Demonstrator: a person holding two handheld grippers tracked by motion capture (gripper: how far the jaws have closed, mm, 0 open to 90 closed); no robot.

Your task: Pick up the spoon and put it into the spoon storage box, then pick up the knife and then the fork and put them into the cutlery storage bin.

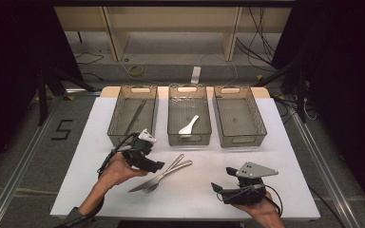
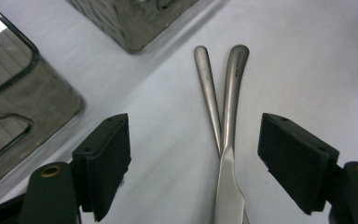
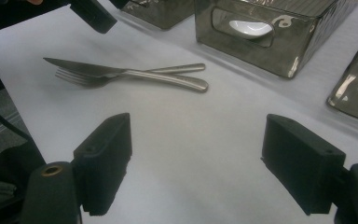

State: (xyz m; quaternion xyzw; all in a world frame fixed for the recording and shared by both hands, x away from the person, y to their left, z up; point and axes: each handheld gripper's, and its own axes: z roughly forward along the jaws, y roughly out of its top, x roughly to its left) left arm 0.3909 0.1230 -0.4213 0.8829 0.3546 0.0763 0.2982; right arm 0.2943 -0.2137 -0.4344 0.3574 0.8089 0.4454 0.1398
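Steel knife [image 1: 164,175] and fork [image 1: 161,176] lie crossed on the white surface [image 1: 285,156], just in front of the middle bin [image 1: 189,138]; the left gripper [image 2: 196,154] hangs over their handles, fingers spread wide around them, untouching; the right gripper [image 3: 196,158] rests nearby, fingers apart, empty.
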